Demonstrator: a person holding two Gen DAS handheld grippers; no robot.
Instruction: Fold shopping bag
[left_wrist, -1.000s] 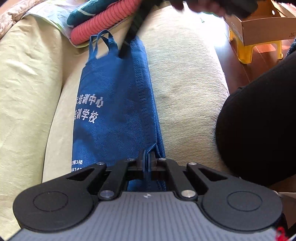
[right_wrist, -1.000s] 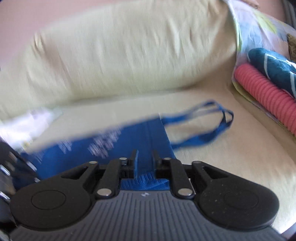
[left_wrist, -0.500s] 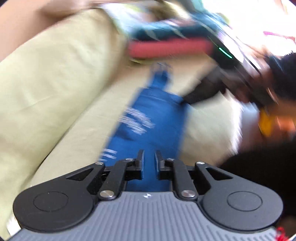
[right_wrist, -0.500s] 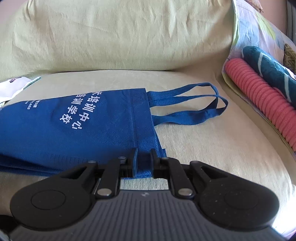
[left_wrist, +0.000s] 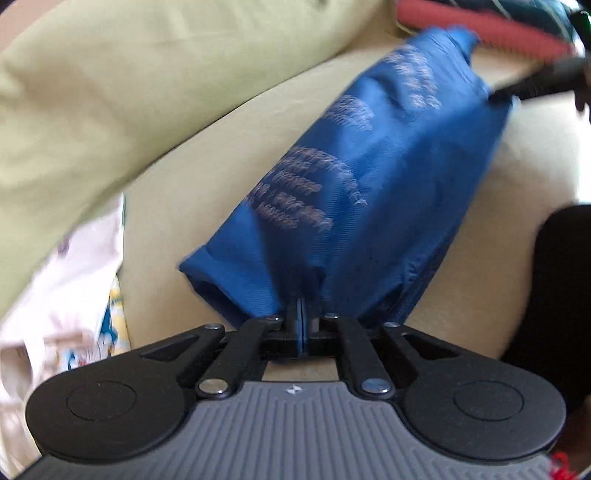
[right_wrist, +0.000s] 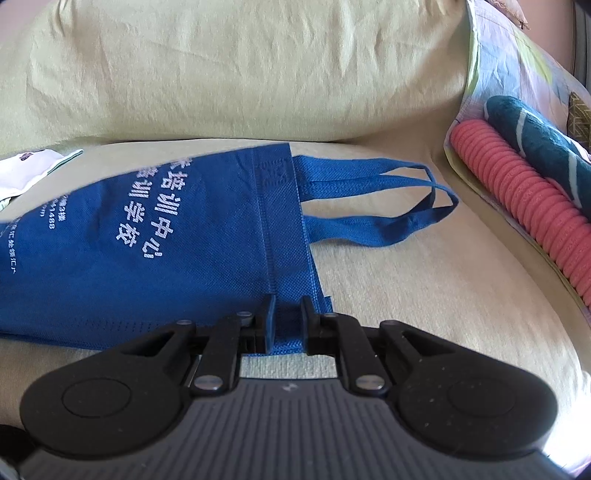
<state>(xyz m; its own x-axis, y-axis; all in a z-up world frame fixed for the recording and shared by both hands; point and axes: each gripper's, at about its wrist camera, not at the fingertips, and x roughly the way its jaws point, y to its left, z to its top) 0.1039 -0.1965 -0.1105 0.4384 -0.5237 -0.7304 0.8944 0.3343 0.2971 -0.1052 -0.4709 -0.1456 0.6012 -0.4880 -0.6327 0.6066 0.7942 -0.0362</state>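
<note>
The bag (right_wrist: 155, 236), blue with white print, lay on its side on the sofa seat (right_wrist: 424, 295), mouth to the right, its two handles (right_wrist: 373, 206) trailing flat toward the far right. It was collapsed flat, and nothing showed inside it; the mouth looked pressed closed, though its interior could not be seen. The left gripper (left_wrist: 302, 314) had its jaws pinched tight on the bottom edge of the bag, the cloth bunched between them and lifted off the seat, probably so that this end could be carried over toward the mouth for a fold. The right gripper (right_wrist: 288, 317) held the near corner at the mouth, its jaws narrow with the hem between them, apparently to anchor that end while the other moved. Behind stood the back cushion (right_wrist: 240, 66). At the far right lay a pink ribbed roll (right_wrist: 524, 199) beside a teal roll (right_wrist: 539, 136), on a patterned cloth (right_wrist: 491, 62). A white cloth (left_wrist: 62, 288) lay at the near left.
</note>
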